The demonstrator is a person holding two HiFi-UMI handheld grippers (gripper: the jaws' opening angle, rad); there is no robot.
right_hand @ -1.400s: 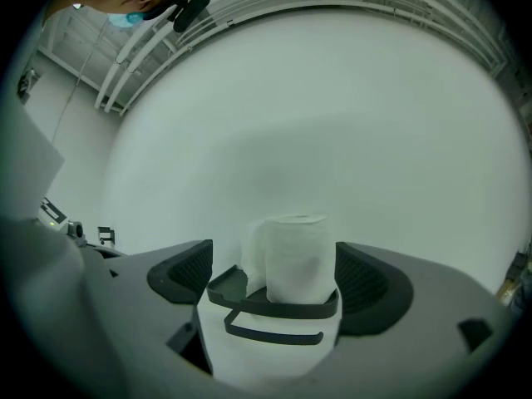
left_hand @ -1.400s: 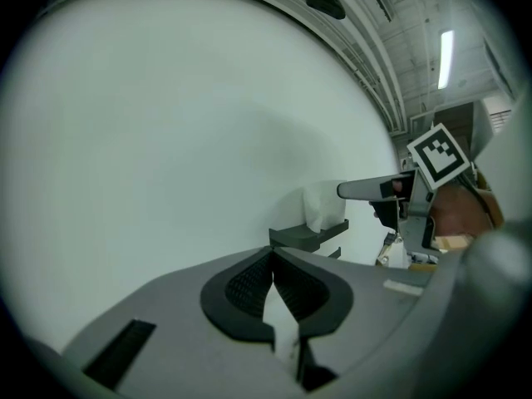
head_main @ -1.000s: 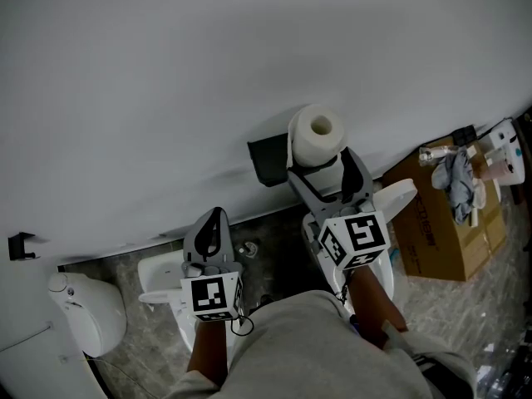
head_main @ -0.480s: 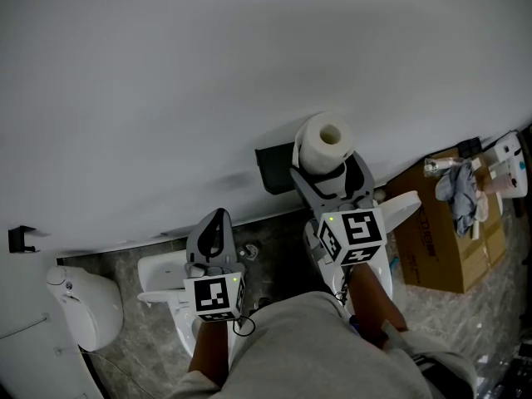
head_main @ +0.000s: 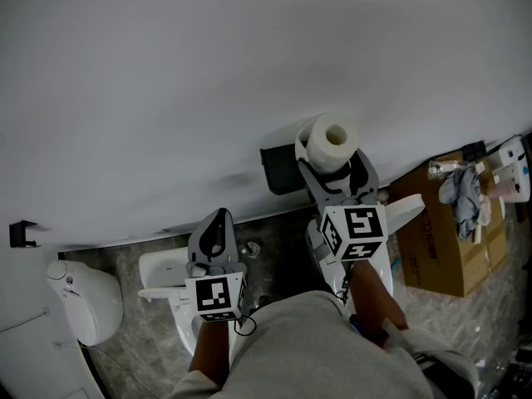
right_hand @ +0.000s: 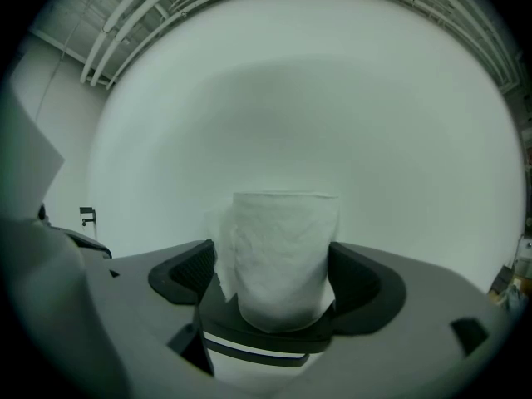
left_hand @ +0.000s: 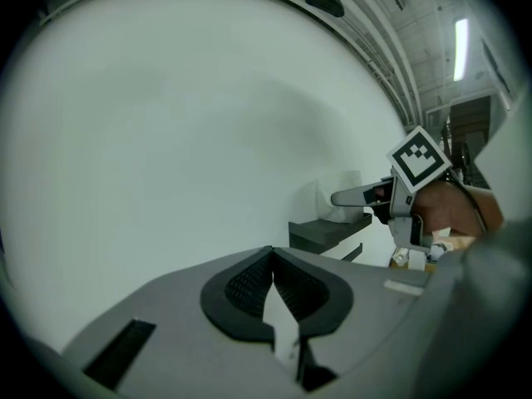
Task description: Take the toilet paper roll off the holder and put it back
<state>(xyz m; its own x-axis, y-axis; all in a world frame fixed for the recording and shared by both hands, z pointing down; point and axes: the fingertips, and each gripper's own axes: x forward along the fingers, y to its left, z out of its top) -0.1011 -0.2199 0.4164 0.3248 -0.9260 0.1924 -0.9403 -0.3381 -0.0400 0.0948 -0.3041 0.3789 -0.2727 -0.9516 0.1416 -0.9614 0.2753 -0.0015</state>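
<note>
1. at the far left, a small black bracket point(head_main: 21, 233) is sticking out of the white wall point(head_main: 208, 73); below it, a white toilet point(head_main: 87, 302) is standing on the grey stone floor point(head_main: 145, 339).
2. the left gripper point(head_main: 216, 221) is pointing at the foot of the wall, well apart from the roll; in the left gripper view its jaws are lying together at the tips with nothing between them.
3. a small round drain point(head_main: 249, 248) is sitting in the floor just right of that gripper.
4. the black holder point(head_main: 281, 169) is hanging on the wall, between the two grippers; in the left gripper view it is showing as a dark shelf point(left_hand: 328, 231).
5. the toilet paper roll point(head_main: 331, 142) is standing upright just right of the holder and close to the wall, its hollow core facing the head camera; whether it is touching the holder, i cannot tell.
6. the right gripper point(head_main: 334, 163) is squeezing the roll from both sides; in the right gripper view the roll point(right_hand: 278, 239) is filling the gap between the jaws, both pads pressing on the paper.
7. at the far right, a cardboard box point(head_main: 436, 239) is standing on the floor near the wall; a crumpled cloth point(head_main: 461, 194) is lying on top of it.
</note>
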